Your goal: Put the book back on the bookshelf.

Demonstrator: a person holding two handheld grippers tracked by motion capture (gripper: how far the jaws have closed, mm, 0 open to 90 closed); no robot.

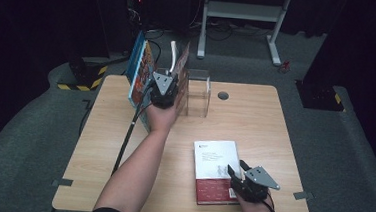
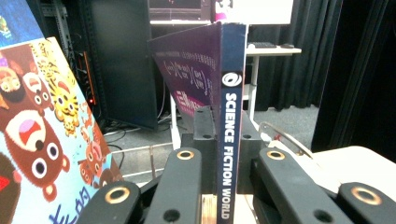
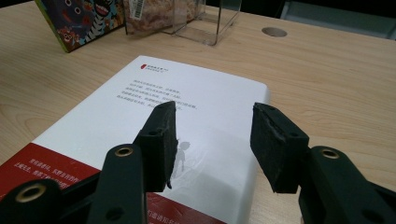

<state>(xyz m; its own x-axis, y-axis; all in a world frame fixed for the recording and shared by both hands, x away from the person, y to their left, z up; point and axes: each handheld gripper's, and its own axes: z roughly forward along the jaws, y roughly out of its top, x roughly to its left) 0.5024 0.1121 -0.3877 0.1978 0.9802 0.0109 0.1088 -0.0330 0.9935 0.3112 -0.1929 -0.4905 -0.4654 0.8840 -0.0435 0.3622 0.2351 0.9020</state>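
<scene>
My left gripper (image 1: 167,82) is shut on the dark blue spine of a thin magazine (image 2: 232,70) lettered "SCIENCE FICTION WORLD", with a purple cover. It holds that magazine (image 1: 182,68) upright at the table's far side, between a leaning colourful picture book (image 1: 141,70) and a clear plastic box (image 1: 198,94). In the left gripper view the picture book (image 2: 42,140) stands close on the left. A white book with a red lower band (image 1: 215,170) lies flat near the front edge. My right gripper (image 1: 237,173) hovers open over that white book (image 3: 205,93), its jaws apart with nothing between them.
A round cable hole (image 1: 223,95) sits in the wooden table (image 1: 260,126) right of the clear box (image 3: 205,23). Behind the table stands a white metal frame (image 1: 242,12). Dark curtains and a rack surround the carpeted floor.
</scene>
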